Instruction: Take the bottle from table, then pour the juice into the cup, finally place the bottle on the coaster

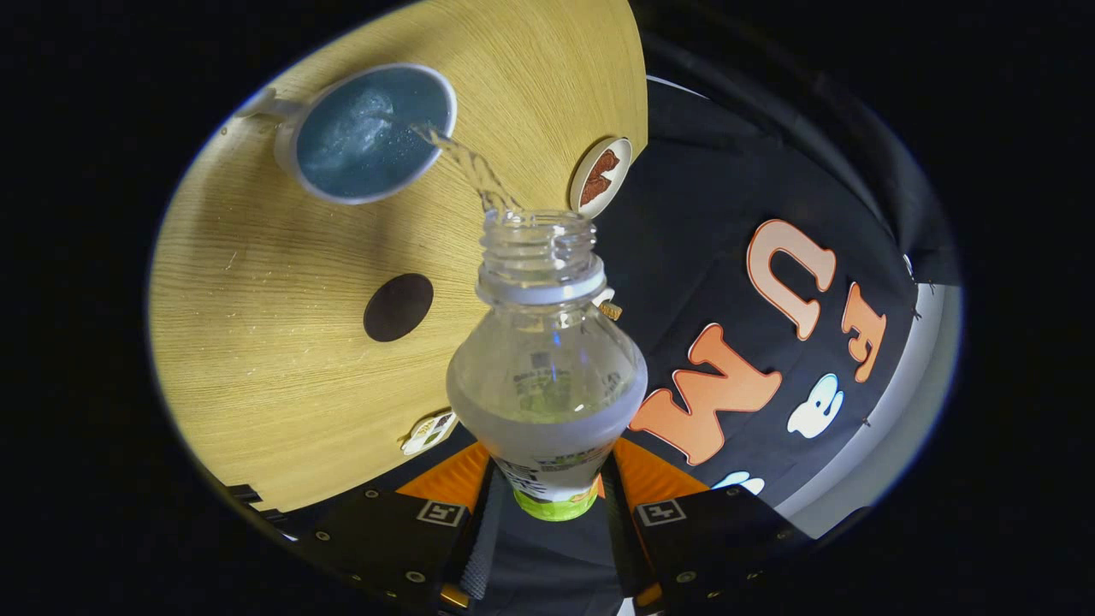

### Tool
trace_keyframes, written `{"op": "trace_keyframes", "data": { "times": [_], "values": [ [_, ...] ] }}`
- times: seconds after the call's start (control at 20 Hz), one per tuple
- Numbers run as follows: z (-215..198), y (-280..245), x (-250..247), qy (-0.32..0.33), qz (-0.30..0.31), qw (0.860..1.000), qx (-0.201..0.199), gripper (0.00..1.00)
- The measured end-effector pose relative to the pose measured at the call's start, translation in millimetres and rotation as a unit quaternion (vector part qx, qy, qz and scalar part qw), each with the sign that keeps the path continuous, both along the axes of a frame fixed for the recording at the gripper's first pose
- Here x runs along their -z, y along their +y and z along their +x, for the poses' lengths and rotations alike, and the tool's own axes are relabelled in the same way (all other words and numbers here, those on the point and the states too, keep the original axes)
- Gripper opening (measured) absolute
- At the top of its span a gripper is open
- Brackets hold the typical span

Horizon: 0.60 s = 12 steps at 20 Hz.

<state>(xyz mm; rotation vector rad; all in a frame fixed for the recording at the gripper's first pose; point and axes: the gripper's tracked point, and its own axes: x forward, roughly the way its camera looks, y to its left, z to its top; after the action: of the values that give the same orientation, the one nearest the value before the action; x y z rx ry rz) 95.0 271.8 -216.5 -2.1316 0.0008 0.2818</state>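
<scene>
gripper view: gripper (pixel 547 488) clamping labelled bottle (pixel 546 376)

— Surface?
— One wooden table (pixel 282 359), light grain, a few faint scratches.

— Items lying on it?
— A white cup (pixel 369 133) with a handle, standing beyond the fingers on the far part of the top, holding liquid. A dark round coaster (pixel 398 307), flat on the wood, between the cup and the fingers. A small white round disc (pixel 600 176) with a brown pattern, at the table's edge, well apart from the cup. A small white patterned piece (pixel 429 431) at the near edge, just ahead of one finger.
</scene>
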Motion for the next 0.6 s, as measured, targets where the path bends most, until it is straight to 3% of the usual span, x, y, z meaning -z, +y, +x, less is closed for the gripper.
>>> {"op": "trace_keyframes", "data": {
  "times": [0.6],
  "values": [
    [0.1,6.4,-1.3,0.001,-0.036,0.999,-0.014,0.58]
  ]
}}
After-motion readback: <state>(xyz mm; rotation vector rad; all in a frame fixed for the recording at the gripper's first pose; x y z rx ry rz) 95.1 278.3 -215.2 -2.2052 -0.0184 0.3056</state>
